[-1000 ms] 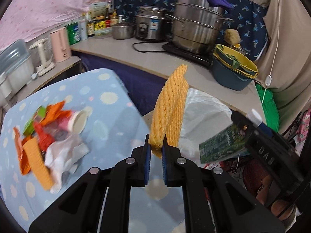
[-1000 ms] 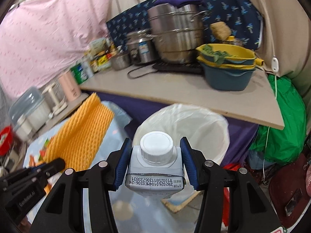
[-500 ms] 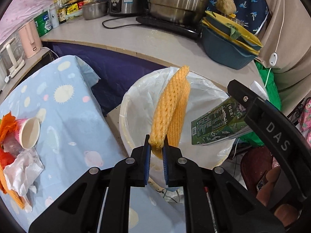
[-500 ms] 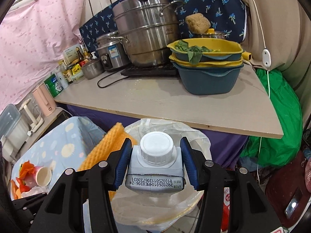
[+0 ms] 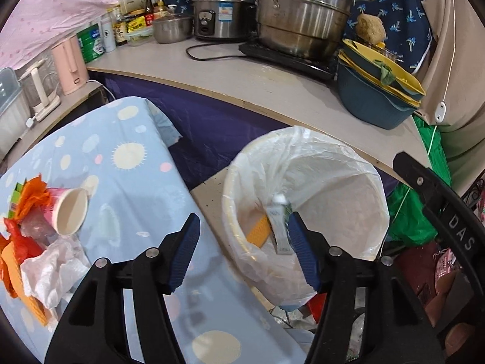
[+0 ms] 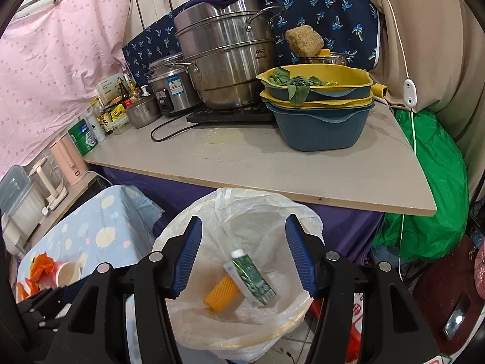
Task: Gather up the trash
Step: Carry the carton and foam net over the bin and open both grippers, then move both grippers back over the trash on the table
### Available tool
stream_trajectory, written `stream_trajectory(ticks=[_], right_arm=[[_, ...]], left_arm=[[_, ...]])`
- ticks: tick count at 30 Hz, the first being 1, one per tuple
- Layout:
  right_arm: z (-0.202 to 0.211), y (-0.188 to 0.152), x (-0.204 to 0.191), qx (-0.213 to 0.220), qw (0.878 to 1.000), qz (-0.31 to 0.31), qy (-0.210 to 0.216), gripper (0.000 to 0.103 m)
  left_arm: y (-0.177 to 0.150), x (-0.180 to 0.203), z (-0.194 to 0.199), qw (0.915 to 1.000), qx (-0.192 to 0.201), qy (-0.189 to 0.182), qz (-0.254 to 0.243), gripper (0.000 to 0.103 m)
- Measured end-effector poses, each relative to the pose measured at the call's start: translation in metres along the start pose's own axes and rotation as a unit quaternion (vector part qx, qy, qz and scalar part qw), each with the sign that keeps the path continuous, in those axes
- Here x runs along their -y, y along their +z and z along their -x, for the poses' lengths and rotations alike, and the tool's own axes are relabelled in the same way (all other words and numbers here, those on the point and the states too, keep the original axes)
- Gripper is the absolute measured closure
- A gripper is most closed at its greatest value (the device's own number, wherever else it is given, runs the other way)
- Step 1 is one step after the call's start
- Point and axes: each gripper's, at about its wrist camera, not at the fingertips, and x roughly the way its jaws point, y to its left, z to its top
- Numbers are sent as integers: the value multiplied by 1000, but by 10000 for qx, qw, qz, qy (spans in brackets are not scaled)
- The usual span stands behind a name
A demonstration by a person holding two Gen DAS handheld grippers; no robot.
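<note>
While over bin [image 6: 188, 227] | left hand-held gripper [image 5: 244, 250] wide apart, empty | right hand-held gripper [image 6: 242, 256] wide apart, empty

Pale wooden counter [image 6: 272, 163] before a pink curtain [image 6: 60, 45], beside a blue spotted tablecloth [image 5: 121, 163].

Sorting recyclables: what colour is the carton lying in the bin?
Green patterned sides with a white cap, on the carton in the trash bin; clearest in the right wrist view.
</note>
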Motion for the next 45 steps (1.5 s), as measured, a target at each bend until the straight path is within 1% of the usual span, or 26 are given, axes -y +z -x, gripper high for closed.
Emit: stream_trajectory(ticks=[4,7,10,11,16,22,30,40,45], right_arm=[[7,-3,-9,-11,9999,38,107,47],[14,-6,-18,30,9998,111,182,45],[23,-9,-31,82,9994,219,274,42],[25,-10,-35,81,9992,243,317,42],[34,-23,-64,-11,9975,391,584,41],[40,-48,-109,-203,9928,711,940,41],[44,-86,-174,-541,9809,1196,1438,41],[45,-131,-237,-990,9612,1692,1940,41],[42,-150,-262,-1164,9513,1929,2103,41]], left_arm=[[-2,-13,14,9998,114,86,128,42],[-5,-23,28,9992,262,249,171,41],[-9,-38,40,9982,358,384,295,35],[-12,-45,45,9976,382,449,363,32],[-27,-82,61,9938,369,709,770,28],[-54,-133,76,9856,264,1150,1214,27],[-89,-192,98,9722,160,1624,1680,27],[-132,-252,116,9558,33,1973,2180,23],[-150,-271,119,9498,-60,2013,2394,22]])
